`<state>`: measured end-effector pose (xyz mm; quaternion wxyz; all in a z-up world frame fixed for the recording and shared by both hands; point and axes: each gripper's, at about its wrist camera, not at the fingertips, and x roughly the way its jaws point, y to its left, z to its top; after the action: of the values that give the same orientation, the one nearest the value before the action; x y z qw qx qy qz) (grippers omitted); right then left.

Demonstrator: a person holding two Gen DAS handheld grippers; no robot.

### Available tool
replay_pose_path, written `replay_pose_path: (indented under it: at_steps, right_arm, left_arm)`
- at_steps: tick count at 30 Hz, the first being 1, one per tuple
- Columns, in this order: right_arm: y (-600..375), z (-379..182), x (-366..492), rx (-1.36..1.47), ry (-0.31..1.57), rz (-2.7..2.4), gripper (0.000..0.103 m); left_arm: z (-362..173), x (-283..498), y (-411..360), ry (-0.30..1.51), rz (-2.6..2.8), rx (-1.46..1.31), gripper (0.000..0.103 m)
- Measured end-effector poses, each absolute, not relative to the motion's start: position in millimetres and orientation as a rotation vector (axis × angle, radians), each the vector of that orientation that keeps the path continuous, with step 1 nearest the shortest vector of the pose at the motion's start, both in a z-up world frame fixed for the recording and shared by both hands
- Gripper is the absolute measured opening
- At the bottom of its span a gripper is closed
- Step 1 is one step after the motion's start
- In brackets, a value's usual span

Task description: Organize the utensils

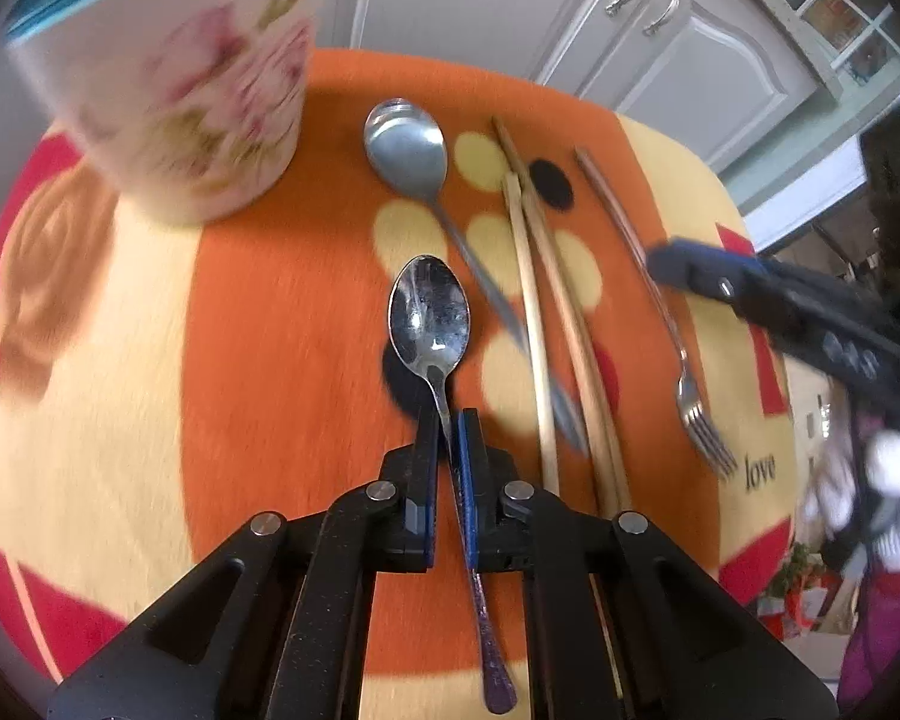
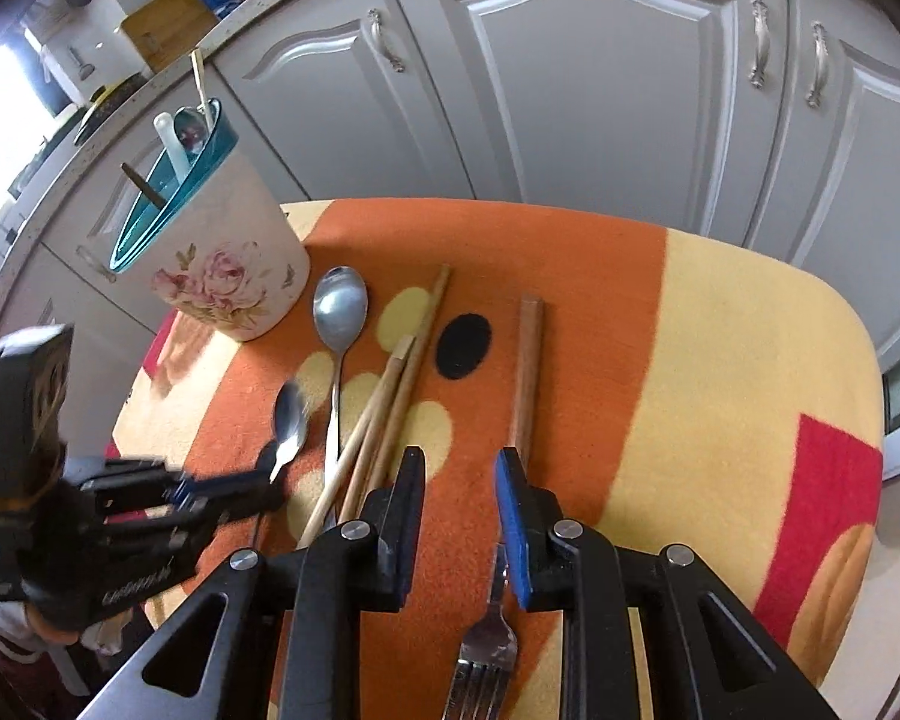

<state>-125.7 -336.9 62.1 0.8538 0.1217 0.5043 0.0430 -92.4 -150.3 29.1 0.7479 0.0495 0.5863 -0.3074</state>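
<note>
Partway through. Already standing in floral holder (image 2: 222, 252): a spoon, a white utensil, some sticks. Left on orange cloth (image 1: 270, 300), all near holder: large spoon (image 1: 405, 144), chopsticks (image 1: 546, 312), fork (image 1: 684, 372). Small spoon (image 1: 429, 318) pinched at neck by left gripper (image 1: 449, 438), just short of holder (lifted or not: cannot tell). Right gripper (image 2: 459, 474) part-open, empty, over fork handle.

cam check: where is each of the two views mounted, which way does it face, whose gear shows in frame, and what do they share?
Left wrist: on the left gripper, facing steeply down; jaws shut on a small spoon; right gripper at right.
Right wrist: on the right gripper, facing down over a fork; jaws apart, left gripper at left.
Shared: flowered holder, big spoon, chopsticks, orange cloth.
</note>
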Motion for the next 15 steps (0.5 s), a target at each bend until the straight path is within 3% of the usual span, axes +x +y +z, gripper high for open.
replay_pose_path:
  at_steps: [6, 9, 15]
  right_arm:
    - [-337.7, 54.7, -122.7, 0.262, 1.074, 0.081, 0.030]
    - [-340.6, 53.8, -119.4, 0.266, 1.074, 0.079, 0.031]
    - [-346.2, 47.7, -103.8, 0.242, 1.087, 0.082, 0.031]
  left_arm:
    - [38.9, -86.0, -138.4, 1.248, -0.644, 0.097, 0.008]
    - [38.9, -77.0, -140.0, 1.226, -0.626, 0.087, 0.023]
    - [28.4, -65.5, -153.3, 1.219, -0.652, 0.112, 0.028]
